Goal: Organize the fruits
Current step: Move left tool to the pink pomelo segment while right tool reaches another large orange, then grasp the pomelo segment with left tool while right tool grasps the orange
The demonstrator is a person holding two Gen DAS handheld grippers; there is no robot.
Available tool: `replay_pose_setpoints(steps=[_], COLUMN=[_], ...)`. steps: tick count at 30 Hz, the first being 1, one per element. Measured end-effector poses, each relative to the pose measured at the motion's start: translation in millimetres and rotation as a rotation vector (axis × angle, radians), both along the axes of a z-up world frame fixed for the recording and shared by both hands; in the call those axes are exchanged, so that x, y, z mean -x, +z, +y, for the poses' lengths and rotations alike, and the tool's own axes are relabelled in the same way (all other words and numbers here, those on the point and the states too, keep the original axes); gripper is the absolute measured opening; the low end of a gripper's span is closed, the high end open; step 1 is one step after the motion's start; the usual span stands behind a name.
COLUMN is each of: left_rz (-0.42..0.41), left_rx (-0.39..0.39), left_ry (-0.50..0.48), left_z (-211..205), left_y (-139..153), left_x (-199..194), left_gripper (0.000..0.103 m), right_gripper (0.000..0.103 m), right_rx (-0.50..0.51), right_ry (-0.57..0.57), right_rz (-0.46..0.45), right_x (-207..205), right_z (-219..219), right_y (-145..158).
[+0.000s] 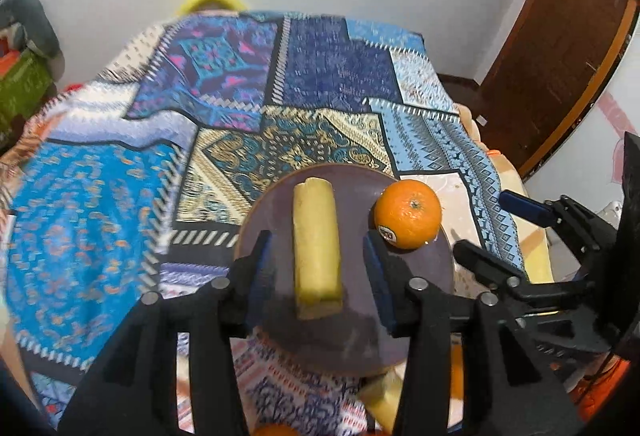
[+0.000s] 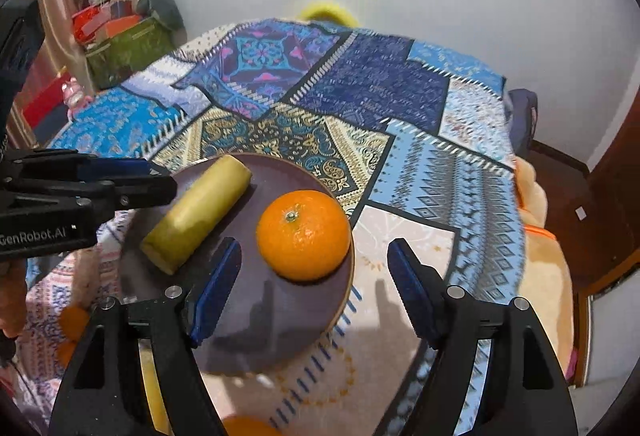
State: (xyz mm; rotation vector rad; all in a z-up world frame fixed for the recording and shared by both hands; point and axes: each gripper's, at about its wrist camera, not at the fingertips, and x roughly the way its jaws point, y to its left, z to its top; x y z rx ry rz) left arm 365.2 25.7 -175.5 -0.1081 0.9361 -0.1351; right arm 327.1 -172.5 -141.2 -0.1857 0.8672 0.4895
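Observation:
A dark purple round plate (image 1: 352, 340) (image 2: 260, 324) lies on the patterned blue cloth. On it lie a pale yellow banana piece (image 1: 316, 248) (image 2: 196, 212) and an orange (image 1: 408, 214) (image 2: 304, 234) with a sticker. My left gripper (image 1: 320, 268) is open, its jaws standing on either side of the banana piece without touching it. My right gripper (image 2: 314, 288) is open and empty just in front of the orange; it also shows in the left wrist view (image 1: 492, 232). The left gripper shows at the left of the right wrist view (image 2: 152, 180).
More oranges (image 2: 74, 322) and a yellow piece (image 1: 384, 402) lie near the plate's near edge. A green box (image 2: 128, 48) with clutter stands at the back left. A brown door (image 1: 552, 48) is at the right. The cloth (image 1: 320, 76) covers the whole surface.

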Motion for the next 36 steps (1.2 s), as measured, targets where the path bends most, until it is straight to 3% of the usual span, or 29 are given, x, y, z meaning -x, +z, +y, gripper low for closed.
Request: replay_pose_setpoints(steps=[9, 15, 21, 25, 36], left_rz=[-0.105, -0.125, -0.075, -0.028, 0.184], left_rx=[-0.055, -0.088, -0.098, -0.071, 0.039], left_ry=[0.027, 0.047, 0.069, 0.088, 0.122], left_z=[21, 43, 67, 83, 82], left_y=[42, 47, 26, 6, -68], left_x=[69, 108, 129, 134, 102], left_gripper=[0.056, 0.062, 0.064, 0.073, 0.073], right_gripper=[0.078, 0.079, 0.079, 0.08, 0.08], right_rx=[-0.021, -0.049, -0.064, -0.049, -0.022], right_ry=[-0.034, -0.06, -0.11, -0.144, -0.173], right_rz=[-0.077, -0.072, -0.03, 0.0, 0.1], right_x=[53, 80, 98, 109, 113], right_z=[-15, -20, -26, -27, -23], right_y=[33, 36, 25, 12, -29])
